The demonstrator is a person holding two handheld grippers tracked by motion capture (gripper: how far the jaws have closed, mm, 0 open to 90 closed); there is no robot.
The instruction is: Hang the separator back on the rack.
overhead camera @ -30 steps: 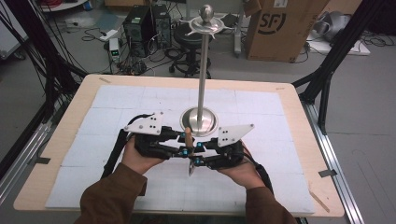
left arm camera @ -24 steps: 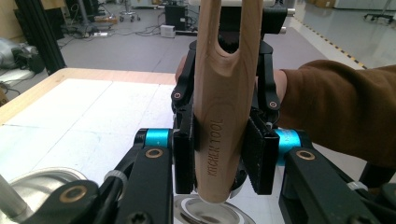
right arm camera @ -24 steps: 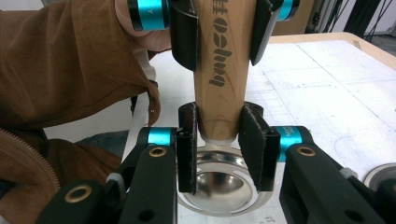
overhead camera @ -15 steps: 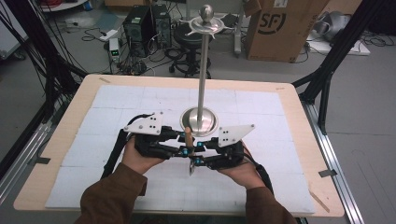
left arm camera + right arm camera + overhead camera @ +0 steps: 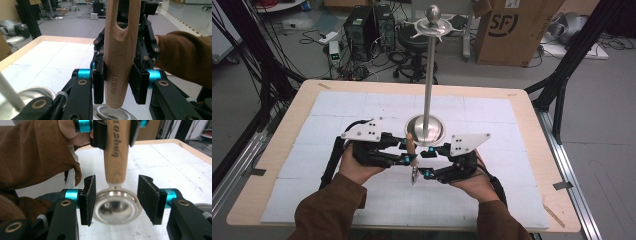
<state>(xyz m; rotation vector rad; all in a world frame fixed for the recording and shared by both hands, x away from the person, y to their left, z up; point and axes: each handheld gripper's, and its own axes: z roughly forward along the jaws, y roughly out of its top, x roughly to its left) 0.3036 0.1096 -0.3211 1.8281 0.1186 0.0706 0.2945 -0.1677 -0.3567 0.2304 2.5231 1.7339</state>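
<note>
Both forearms, in brown sleeves, come in from the near edge and meet at the middle of the table. The left hand [image 5: 357, 167] holds the left gripper [image 5: 408, 152] pointing right, level, its pads pressed on both sides of a wooden handle [image 5: 119, 53]. The right hand [image 5: 472, 177] holds the right gripper [image 5: 418, 165] pointing left, just near of the other, so the two sets of fingertips almost meet. Its jaws have just been opening; the pads now stand apart, clear of the metal ring [image 5: 116, 206] that sits between them.
</note>
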